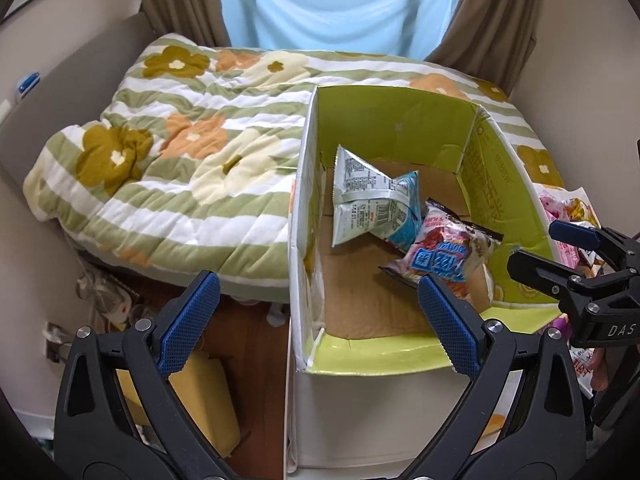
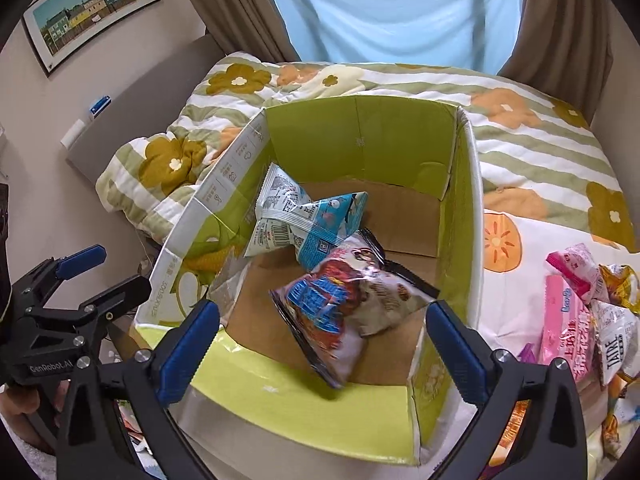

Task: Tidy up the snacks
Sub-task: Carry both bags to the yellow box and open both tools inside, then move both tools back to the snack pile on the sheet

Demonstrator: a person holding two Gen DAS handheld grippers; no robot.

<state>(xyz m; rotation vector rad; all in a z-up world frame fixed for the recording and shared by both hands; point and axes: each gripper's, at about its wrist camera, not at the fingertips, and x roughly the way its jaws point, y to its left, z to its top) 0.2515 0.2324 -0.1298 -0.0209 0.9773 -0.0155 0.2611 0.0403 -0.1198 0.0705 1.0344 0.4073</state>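
Note:
An open cardboard box with green inner flaps stands on the bed. Inside it a blue-and-white snack bag leans near the left wall, and a red, blue and brown snack bag rests against it. My left gripper hovers open over the box's near left corner, holding nothing. My right gripper stands wide open above the box. The red and blue bag lies below and between its fingers, clear of both pads. The blue-and-white bag sits behind it.
A loose pile of snack packets, pink and white among them, lies on the bed to the right of the box. A flowered quilt covers the bed. Wooden floor with a yellow box lies to the left.

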